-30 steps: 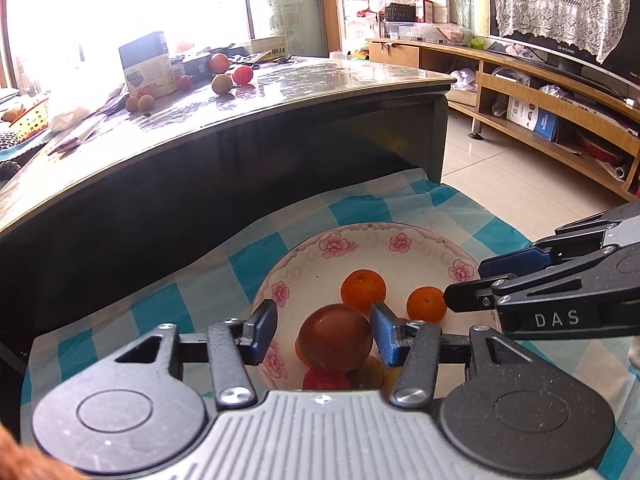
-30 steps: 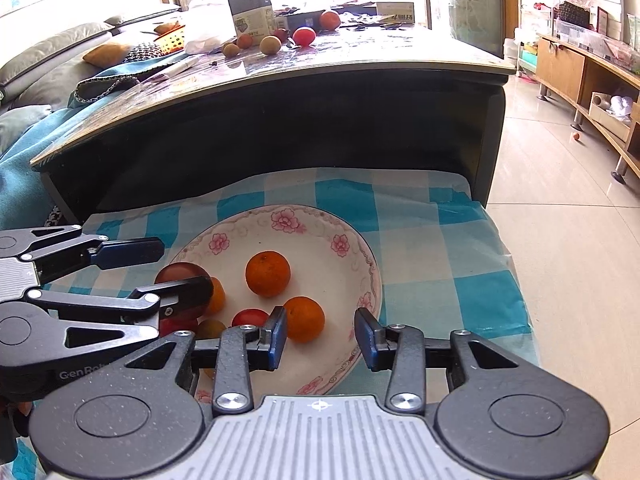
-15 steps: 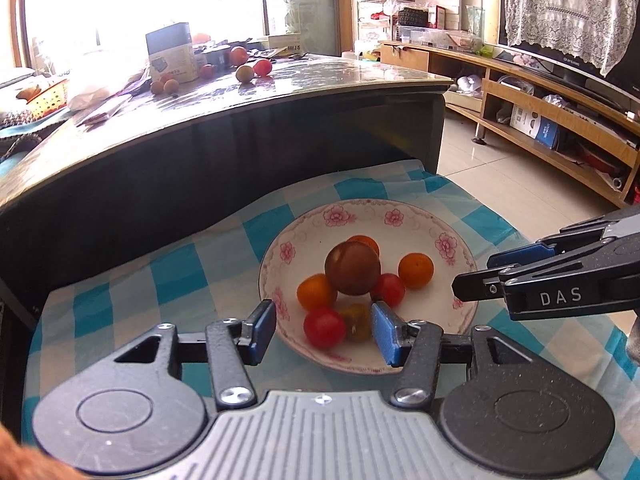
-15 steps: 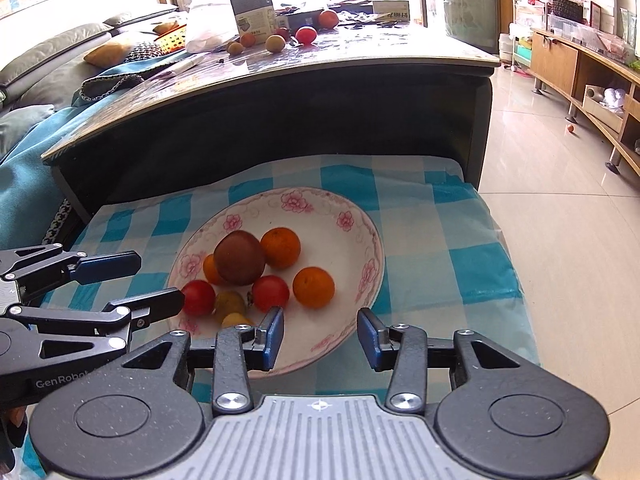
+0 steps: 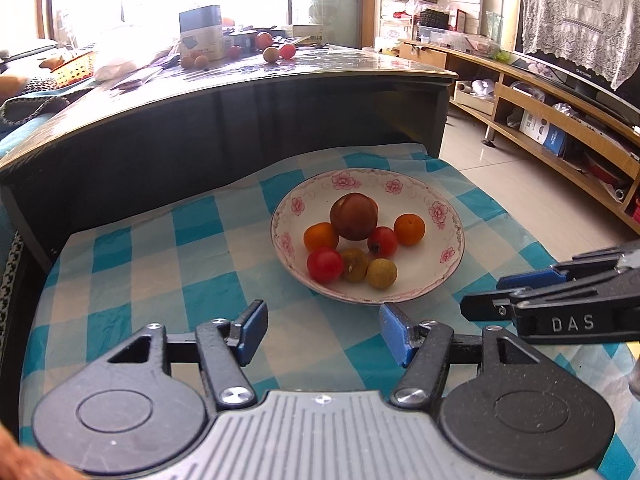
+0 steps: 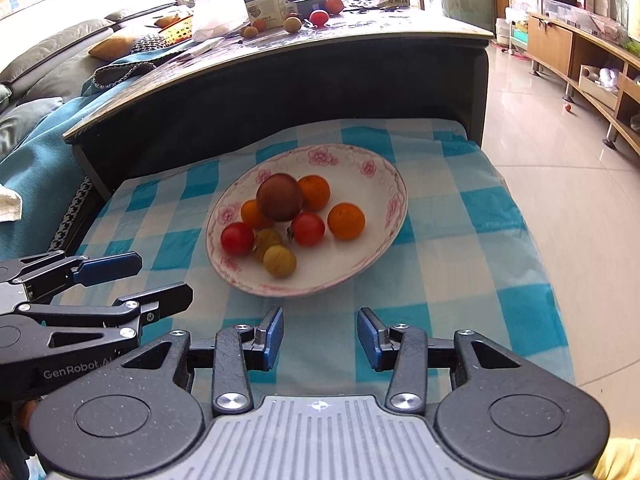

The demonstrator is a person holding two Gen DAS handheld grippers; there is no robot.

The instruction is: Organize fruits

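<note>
- In left wrist view, near bottom: left gripper over checked cloth, jaws apart w/ nothing between; just been opening wider. Prob. because load is already dropped, so no reason to pinch.
- Ahead, on cloth: floral plate holding all gathered fruit. Big dark-red fruit perched on top of pile, leaning on smaller ones, so likely last in and could roll if nudged.
- Round it: orange at left, orange at right, two red tomatoes, two yellow-brown small fruits at near rim. Packed to left half of plate; right half bare.
- At right edge: right gripper seen side-on, off plate, not touching it.
- Behind: dark glossy table w/ more loose fruit beside a box; prob. still to collect. Table's tall front edge stands btwn plate and those.
- In right wrist view, at bottom: right gripper w/ jaws narrowly apart, empty, over cloth just short of plate.
- At left: left gripper side-on, fingers spread, clear of plate rim.
- On plate: dark-red fruit atop cluster, same stack; third orange showing behind it.
- Farther: sofa cushions at left, wooden shelving at right, tiled floor; none in the way. Only obstacle for next reach looks like table edge & height gap.
</note>
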